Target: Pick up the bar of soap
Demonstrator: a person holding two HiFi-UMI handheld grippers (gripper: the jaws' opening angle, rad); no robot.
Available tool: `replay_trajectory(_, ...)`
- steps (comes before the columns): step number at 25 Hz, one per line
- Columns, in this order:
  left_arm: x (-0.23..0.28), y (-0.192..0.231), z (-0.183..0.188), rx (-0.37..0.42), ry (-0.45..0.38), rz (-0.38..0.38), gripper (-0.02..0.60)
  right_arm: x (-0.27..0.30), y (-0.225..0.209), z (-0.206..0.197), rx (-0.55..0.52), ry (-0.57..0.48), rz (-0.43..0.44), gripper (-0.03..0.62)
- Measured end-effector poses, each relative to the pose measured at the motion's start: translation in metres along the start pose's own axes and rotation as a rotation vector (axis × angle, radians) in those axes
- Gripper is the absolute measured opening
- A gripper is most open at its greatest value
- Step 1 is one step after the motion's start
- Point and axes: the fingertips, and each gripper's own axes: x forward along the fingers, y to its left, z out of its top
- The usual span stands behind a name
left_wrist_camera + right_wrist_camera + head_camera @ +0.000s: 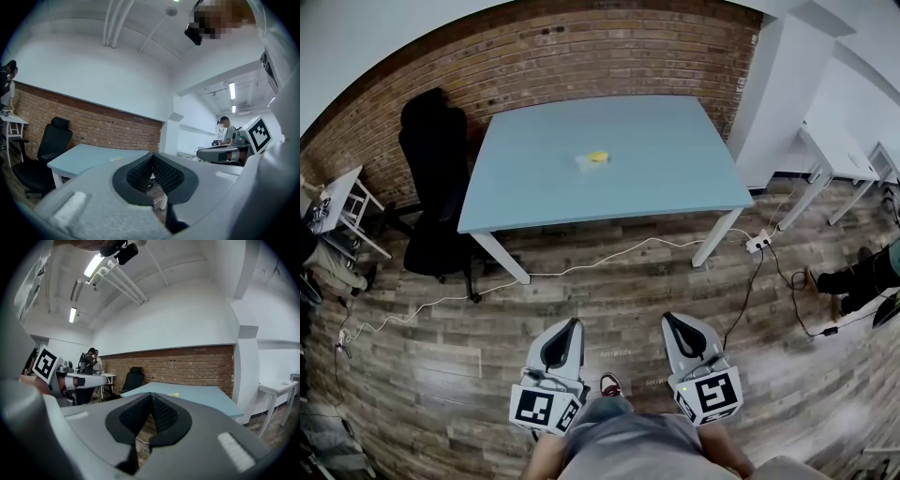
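The bar of soap is a small yellow lump near the middle of the light blue table, with a pale whitish piece right beside it. Both grippers are held low over the wooden floor, well short of the table's near edge. My left gripper is shut with nothing in it, and so is my right gripper. In the left gripper view the shut gripper points level toward the table, where the soap is a tiny speck. The right gripper view shows the shut gripper below the distant soap.
A black office chair stands at the table's left end before the brick wall. A white cable runs across the floor to a power strip. White desks stand at the right, a small white table at the left.
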Motion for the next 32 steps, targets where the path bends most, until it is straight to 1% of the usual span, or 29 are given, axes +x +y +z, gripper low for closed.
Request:
replay_trajectory(4,0.011,0.026,0.004,-0.009,-0.001,-0.009,0.003,0.025,0.007,0.006,-0.002,0.005,0.0,0.002)
replay_trajectory(8,0.016,0.041,0.006,-0.02,-0.008,-0.012,0.003,0.038,0.011,0.006,-0.001,0.016,0.001,0.002)
replay_trajectory(17,0.044,0.053,-0.004,-0.041,0.015,-0.028,0.003,0.062,-0.009,0.004,0.022,0.014,-0.018,0.002)
replay_trajectory(24,0.092,0.067,-0.005,-0.027,0.028,-0.023,0.003,0.101,-0.044,0.001,0.042,0.006,-0.017,0.002)
replay_trajectory(32,0.181,0.075,-0.002,-0.005,0.044,-0.024,0.003,0.16,-0.107,0.002,0.063,0.003,0.01,0.002)
